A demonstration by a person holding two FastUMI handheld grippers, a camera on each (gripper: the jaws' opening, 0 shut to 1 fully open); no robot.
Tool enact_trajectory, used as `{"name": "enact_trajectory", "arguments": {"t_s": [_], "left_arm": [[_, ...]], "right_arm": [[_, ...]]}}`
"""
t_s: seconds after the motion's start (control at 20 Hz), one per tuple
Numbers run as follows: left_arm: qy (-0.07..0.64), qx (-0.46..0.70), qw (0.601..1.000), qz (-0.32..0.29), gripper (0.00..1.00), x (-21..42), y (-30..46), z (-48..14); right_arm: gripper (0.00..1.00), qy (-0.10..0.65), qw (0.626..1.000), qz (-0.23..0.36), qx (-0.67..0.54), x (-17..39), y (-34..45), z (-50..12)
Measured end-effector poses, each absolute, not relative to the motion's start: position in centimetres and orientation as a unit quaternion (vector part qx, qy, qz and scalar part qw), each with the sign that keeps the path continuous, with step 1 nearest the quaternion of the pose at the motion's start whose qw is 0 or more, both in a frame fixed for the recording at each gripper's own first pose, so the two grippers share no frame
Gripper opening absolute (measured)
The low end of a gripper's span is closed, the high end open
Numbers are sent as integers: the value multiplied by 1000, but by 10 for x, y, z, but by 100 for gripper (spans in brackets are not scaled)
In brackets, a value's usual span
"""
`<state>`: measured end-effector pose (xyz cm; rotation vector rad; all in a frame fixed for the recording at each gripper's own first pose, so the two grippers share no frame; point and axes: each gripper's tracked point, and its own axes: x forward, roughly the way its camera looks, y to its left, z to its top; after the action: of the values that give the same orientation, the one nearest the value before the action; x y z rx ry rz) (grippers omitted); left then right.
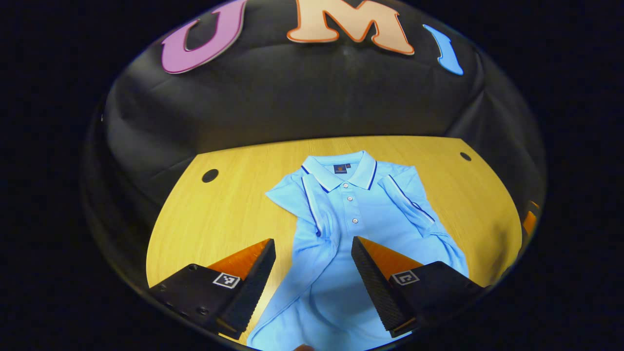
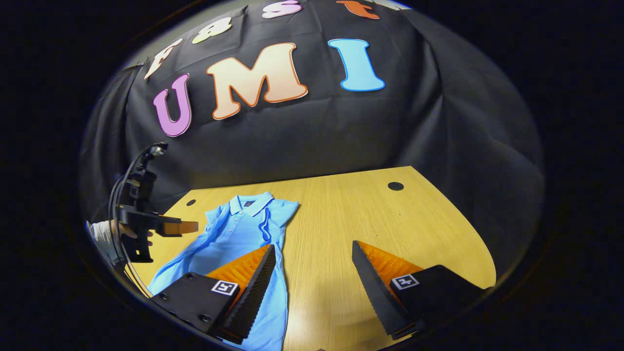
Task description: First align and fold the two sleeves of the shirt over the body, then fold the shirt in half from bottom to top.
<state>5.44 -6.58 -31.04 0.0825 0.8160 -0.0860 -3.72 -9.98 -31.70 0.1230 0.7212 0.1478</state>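
A light blue polo shirt (image 1: 360, 219) lies flat on the wooden table (image 1: 219, 214), collar at the far end. Both sleeves, the left sleeve (image 1: 312, 214) and the right sleeve (image 1: 419, 209), lie turned in along the body. My left gripper (image 1: 312, 240) hovers open over the shirt's lower body with nothing between its fingers. In the right gripper view the shirt (image 2: 229, 239) sits at the left. My right gripper (image 2: 313, 244) stands open over bare table just right of the shirt's edge. Farther left, a hand holds the left gripper (image 2: 187, 227) above the shirt.
Round cable holes (image 1: 210, 175) (image 1: 465, 156) mark the table's far corners, one also seen as a hole (image 2: 395, 185) in the right gripper view. The black cloth wall (image 2: 317, 136) closes the back and sides. Bare tabletop (image 2: 390, 219) stretches right of the shirt.
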Motion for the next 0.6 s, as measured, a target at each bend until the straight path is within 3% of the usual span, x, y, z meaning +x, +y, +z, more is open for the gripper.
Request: {"name": "enact_trajectory", "arguments": {"t_s": [0.25, 0.3, 0.6], "left_arm": [[388, 43, 920, -40, 96, -31, -18, -287], [388, 40, 920, -44, 96, -47, -10, -288], [430, 30, 901, -55, 96, -140, 29, -310]], "right_arm": [[98, 344, 934, 80, 53, -76, -70, -303], [94, 345, 934, 76, 48, -89, -66, -302], [98, 399, 914, 66, 27, -184, -35, -322]]}}
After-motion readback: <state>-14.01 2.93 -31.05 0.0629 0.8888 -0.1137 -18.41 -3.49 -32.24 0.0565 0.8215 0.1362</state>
